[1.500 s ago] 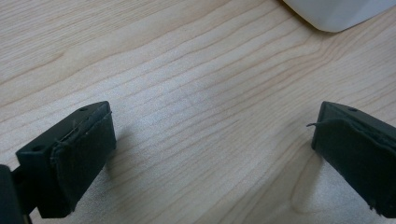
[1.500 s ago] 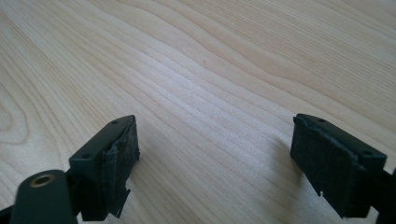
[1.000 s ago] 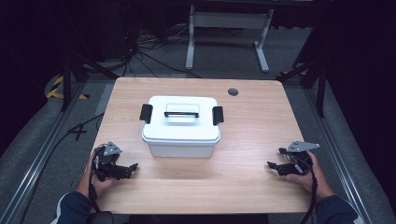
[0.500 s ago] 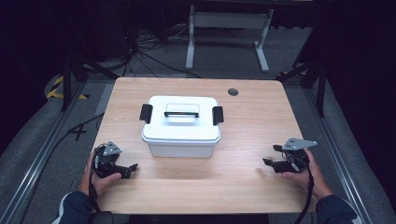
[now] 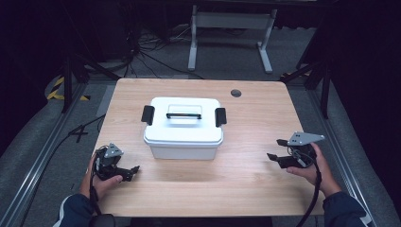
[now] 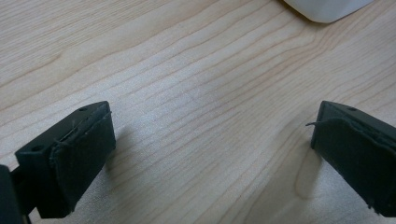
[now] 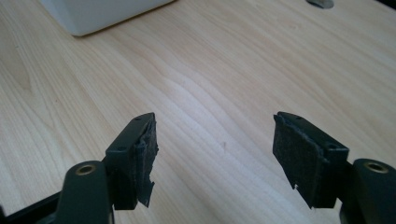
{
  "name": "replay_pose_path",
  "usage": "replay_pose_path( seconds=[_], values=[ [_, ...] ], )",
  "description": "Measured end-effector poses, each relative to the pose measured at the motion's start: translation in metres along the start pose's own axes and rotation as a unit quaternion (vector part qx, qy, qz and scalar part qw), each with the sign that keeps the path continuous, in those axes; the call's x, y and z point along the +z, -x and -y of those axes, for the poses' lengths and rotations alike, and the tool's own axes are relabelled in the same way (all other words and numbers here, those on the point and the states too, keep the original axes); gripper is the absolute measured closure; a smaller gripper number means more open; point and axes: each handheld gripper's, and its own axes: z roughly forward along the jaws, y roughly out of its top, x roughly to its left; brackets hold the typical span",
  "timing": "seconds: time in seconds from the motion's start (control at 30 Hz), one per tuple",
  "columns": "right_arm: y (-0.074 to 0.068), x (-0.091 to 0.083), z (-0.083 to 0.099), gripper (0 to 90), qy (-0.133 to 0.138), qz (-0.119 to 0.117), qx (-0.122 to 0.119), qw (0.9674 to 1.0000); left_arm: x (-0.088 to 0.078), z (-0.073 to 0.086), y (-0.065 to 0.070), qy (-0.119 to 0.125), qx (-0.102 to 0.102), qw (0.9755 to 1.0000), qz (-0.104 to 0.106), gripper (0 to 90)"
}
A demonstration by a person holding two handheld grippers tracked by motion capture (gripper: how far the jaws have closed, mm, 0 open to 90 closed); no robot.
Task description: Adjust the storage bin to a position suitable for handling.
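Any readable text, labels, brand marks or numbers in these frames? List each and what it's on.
None readable. The white box, its lid handle and black latches show no print, and the wooden table bears none. The yellow-black floor stripes are a pattern, not text.

A grey grommet (image 5: 236,93) sits in the wooden table (image 5: 255,118).

White lidded plastic storage box with black side latches (image 5: 183,127) stands mid-way on the light wooden tabletop (image 5: 255,118), the sole obstacle. Bare wood lies on either side and along the near edge. Left gripper (image 5: 131,171) and right gripper (image 5: 275,150) flank it, each well apart, with nothing between their jaws.
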Motion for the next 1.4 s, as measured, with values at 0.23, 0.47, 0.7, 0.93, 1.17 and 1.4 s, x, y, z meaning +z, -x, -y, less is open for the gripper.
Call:
replay_pose_path(
  seconds=[0.23, 0.47, 0.7, 0.93, 1.17, 1.4],
  values=[
    [0.000, -0.005, -0.023, 34.1, 0.004, -0.005, -0.026, 0.9996, 0.000, 0.000, 0.000, -0.002, 0.002, 1.0000, 0.001, 0.2],
    [-0.003, -0.009, -0.053, 34.6, 0.009, -0.008, -0.059, 0.9982, -0.001, 0.000, 0.000, -0.003, 0.000, 1.0000, -0.001, 0.3],
    [-0.005, -0.013, -0.078, 34.7, 0.004, -0.013, -0.080, 0.9967, 0.000, 0.000, 0.000, -0.001, 0.000, 1.0000, 0.000, 0.2],
    [-0.006, -0.012, -0.102, 34.7, 0.004, -0.019, -0.098, 0.9950, 0.000, 0.000, 0.000, -0.001, -0.001, 1.0000, -0.001, 0.2],
    [-0.011, -0.011, -0.135, 35.0, 0.007, -0.022, -0.122, 0.9923, -0.001, 0.000, 0.000, -0.003, 0.000, 1.0000, -0.001, 0.2],
    [-0.016, -0.006, -0.161, 34.9, 0.008, -0.029, -0.135, 0.9904, -0.001, 0.000, 0.000, -0.002, 0.000, 1.0000, -0.001, 0.3]
  ],
)
